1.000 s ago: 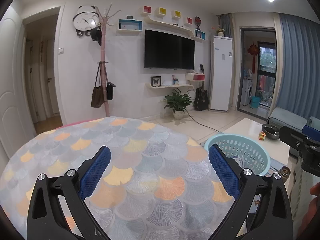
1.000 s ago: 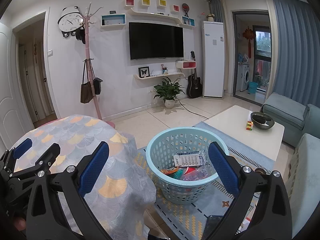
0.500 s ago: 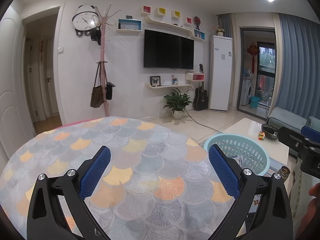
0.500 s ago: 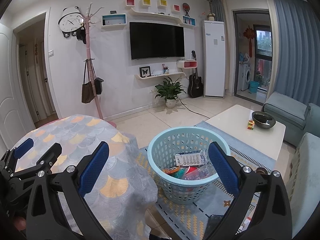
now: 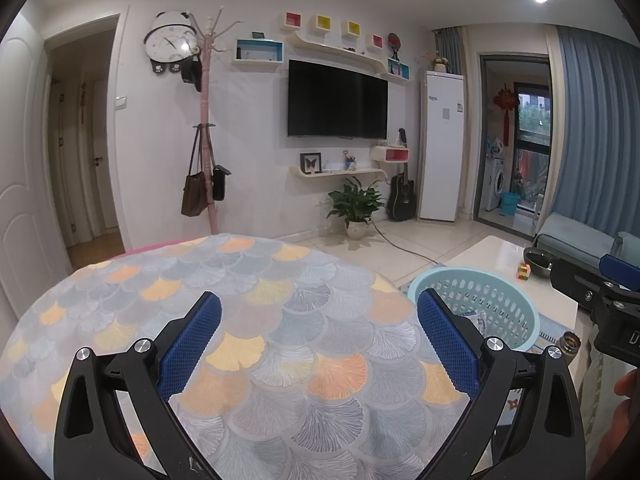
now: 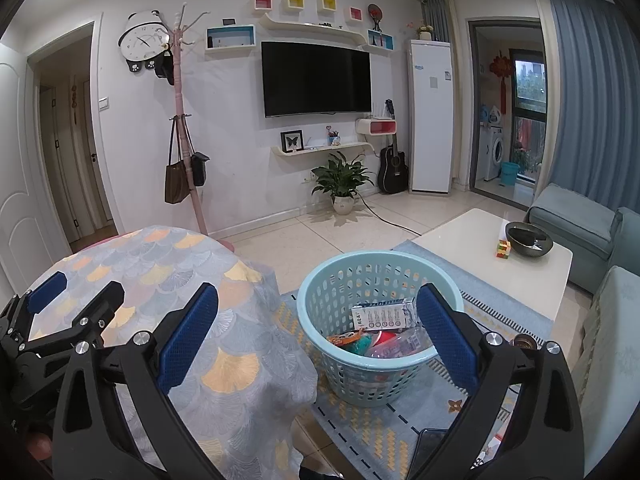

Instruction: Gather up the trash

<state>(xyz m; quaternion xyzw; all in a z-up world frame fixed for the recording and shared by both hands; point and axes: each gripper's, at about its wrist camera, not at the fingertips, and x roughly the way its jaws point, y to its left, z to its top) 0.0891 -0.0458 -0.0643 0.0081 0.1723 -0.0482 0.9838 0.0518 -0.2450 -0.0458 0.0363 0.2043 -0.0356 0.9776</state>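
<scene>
1. We see the left tongs (image 5: 319,332) spread wide with nothing between the blue pads, hanging over the worktop (image 5: 248,304), which wears a fan-scale cloth in grey, orange and yellow.
2. The right tongs (image 6: 318,322) are also spread and hold nothing; they hang past the worktop's edge, with the basket (image 6: 380,364) showing between the fingers.
3. The basket is pale blue and perforated. It stands on a rug (image 6: 384,428) on the floor, just beside the draped cloth.
4. The trash is in the basket: a carton (image 6: 382,314) lying on its side on top, above a red and teal wrapper (image 6: 352,340) and a clear plastic piece.
5. The carton's print shows a row of small round icons. The text on its left end is too small for us to read.
6. In the left view, the basket's rim (image 5: 476,280) peeks out beyond the worktop's right edge. The right tongs' black body sits at the far right edge, with white lettering cut off by the frame; only "D" is legible.
7. A low white table (image 6: 492,256) sits behind the basket with a dark bowl (image 6: 528,238) and a colour cube (image 6: 503,249) near each other on it.
8. The tall white unit (image 6: 430,116) by the far wall carries a small blue logo, unreadable.
</scene>
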